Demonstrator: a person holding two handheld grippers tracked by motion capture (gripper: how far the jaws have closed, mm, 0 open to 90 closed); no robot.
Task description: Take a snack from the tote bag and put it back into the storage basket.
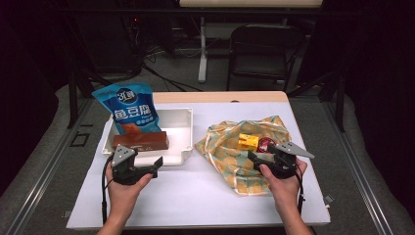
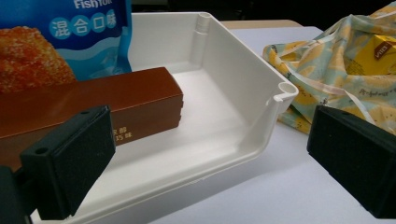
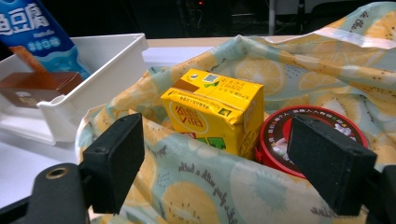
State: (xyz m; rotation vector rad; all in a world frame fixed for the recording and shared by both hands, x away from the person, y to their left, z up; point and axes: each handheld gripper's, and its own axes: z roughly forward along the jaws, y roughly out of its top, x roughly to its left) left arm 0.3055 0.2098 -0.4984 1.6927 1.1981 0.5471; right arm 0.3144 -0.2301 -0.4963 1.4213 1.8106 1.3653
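A: Starting at the left, what can be read on the blue snack bag point(image 1: 128, 108)?

B: Large white Chinese characters for fish tofu, and in the left gripper view "Fish Tofu" in Latin letters above a smaller white line of Chinese. It leans upright in the far left corner of the white bin point(image 1: 182, 142).

A: And in the bin with it?

B: A long brown box point(image 1: 141, 141), lying flat along the near side (small pale print on its side, too small to read).

A: The left gripper point(image 1: 157, 162)?

B: Just in front of the bin's near wall, jaws wide apart, nothing between them.

A: Moving right?

B: A lemon-print cloth bag point(image 1: 235, 166) lies open on the white worktop point(image 1: 195, 196), just beside the bin. Its fabric carries cursive writing, partly legible as "play with a ball". Inside stands a yellow drink carton point(image 1: 248, 142) with a red logo and a code on top, touching a round red-rimmed tin point(image 1: 265, 144) to its right.

A: The right gripper point(image 1: 255, 157)?

B: Over the cloth bag's near edge, jaws open and pointing at the carton and tin, holding nothing.
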